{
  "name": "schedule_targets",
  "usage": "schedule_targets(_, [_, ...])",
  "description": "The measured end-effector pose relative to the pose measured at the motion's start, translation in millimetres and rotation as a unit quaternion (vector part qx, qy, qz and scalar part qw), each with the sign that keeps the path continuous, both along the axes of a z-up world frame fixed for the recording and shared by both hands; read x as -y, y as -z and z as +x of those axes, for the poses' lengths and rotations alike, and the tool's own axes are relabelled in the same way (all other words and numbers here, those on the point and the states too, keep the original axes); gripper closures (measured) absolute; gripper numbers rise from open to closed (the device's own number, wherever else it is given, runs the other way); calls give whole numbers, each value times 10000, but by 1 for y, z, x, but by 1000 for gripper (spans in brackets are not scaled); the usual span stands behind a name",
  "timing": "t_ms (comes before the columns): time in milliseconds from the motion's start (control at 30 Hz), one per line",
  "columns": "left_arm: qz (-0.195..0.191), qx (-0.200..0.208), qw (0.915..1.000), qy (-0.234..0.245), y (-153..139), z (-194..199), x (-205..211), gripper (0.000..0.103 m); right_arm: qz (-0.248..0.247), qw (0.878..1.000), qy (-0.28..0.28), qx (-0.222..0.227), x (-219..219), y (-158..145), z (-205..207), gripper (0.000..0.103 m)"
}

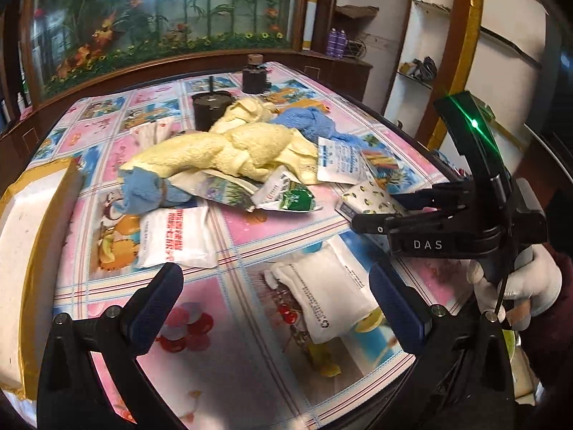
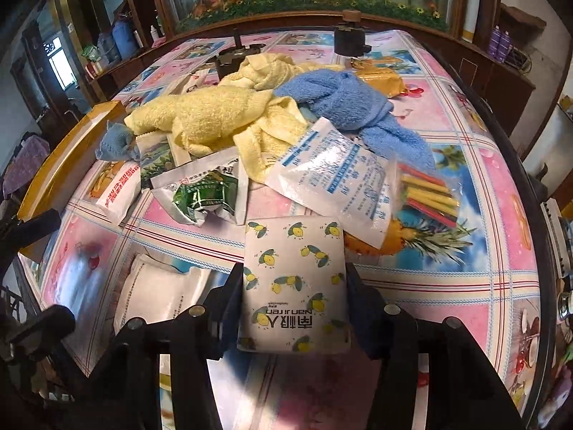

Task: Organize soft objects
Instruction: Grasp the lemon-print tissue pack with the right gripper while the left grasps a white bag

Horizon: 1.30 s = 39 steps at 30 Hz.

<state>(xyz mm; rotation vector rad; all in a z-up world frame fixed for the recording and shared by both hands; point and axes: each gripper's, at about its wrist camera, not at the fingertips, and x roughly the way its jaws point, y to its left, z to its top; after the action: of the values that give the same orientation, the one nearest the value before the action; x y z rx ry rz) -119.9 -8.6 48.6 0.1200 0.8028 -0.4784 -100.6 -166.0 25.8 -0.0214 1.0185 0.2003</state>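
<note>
Tissue pack [image 2: 293,279] edges behind claw fingers [image 2: 229,304]

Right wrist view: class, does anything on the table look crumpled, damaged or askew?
Yes. The green-and-white packet left of centre looks crushed, its foil creased and its top seemingly torn open. The yellow towel and blue towel lie bunched and tangled, overlapping other packets. The lemon-print tissue pack sits straight in the right gripper.

A home dining room: cartoon-print tablecloth [image 1: 250,236], wooden cabinets [image 2: 501,82] (cluttered shelves), a floral glass panel [image 1: 161,10].
</note>
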Motion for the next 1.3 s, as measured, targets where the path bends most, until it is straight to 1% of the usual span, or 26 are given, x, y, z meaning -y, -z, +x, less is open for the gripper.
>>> schedule_targets(67, [228,-19,9995,209,6,2,19,0,15,9999,118,-8,11,0,-3,48])
schedule_targets(133, [582,-105,9975,386,16,5,41,0,39,9997,231,-1,20,0,-5,48])
schedule_targets(200, [1036,-331,9926,543,32,10,61,0,69,9995,304,-1,27,0,-6,47])
schedule_targets(233, [1282,-533,9885,602,42,12,70,0,81,9995,314,-2,29,0,-6,47])
schedule_targets(267, [1029,-593,9908,653,41,12,70,0,79,9995,313,-2,29,0,-6,47])
schedule_targets(300, [1028,-790,9892,688,44,15,72,0,62,9995,310,9,29,0,-7,46])
schedule_targets(400, [943,-767,9905,643,43,15,69,0,-58,9995,301,22,24,1,-6,45])
schedule_targets(433, [913,-731,9912,613,43,15,66,5,-91,9995,295,34,22,1,-6,45])
schedule_targets(467, [843,-659,9925,587,40,14,63,22,-117,9995,289,45,21,1,-6,45])
schedule_targets(500, [772,-626,9934,574,37,13,59,31,-145,9995,283,52,19,1,-6,45])
schedule_targets(533, [600,-699,9942,563,34,13,53,40,-167,9994,284,66,19,2,-7,45])
schedule_targets(567, [396,-785,9948,508,33,16,47,47,-171,9994,291,73,18,2,-7,45])
schedule_targets(600, [293,-818,9953,428,33,18,43,48,-165,9994,293,78,18,2,-7,45])
schedule_targets(633, [197,-836,9957,343,32,21,36,56,-151,9994,288,81,18,1,-7,48])
schedule_targets(667, [18,-881,9957,277,31,23,28,79,-96,9996,266,81,18,1,-8,48])
schedule_targets(733, [-459,-985,9940,155,24,23,9,90,86,9997,231,79,19,-1,-10,49])
schedule_targets(767, [-593,-943,9938,51,20,22,-1,91,159,9996,216,79,19,-2,-12,49])
schedule_targets(867, [-887,-827,9924,-218,13,16,-29,91,286,9993,140,215,16,-8,-19,49])
schedule_targets(967, [-1107,-909,9889,-404,13,16,-53,91,364,9989,42,280,10,-10,-22,49])
schedule_targets(1033, [-1101,-883,9886,-515,17,20,-57,91,365,9990,12,270,6,-10,-21,49])
schedule_targets(1067, [-1036,-910,9891,-524,18,20,-57,87,366,9990,6,262,4,-9,-21,49])
schedule_targets(1100, [-967,-959,9895,-483,20,20,-52,82,374,9990,7,256,4,-9,-20,49])
schedule_targets(1133, [-929,-998,9898,-407,21,19,-46,69,389,9989,12,255,3,-9,-20,49])
schedule_targets(1167, [-906,-1022,9901,-314,21,17,-38,47,407,9988,25,263,4,-10,-21,49])
schedule_targets(1233, [-782,-1020,9916,-120,20,11,-22,25,446,9985,99,298,8,-11,-22,49])
schedule_targets(1300, [-529,-991,9936,131,20,9,6,25,481,9981,195,319,16,-13,-24,49])
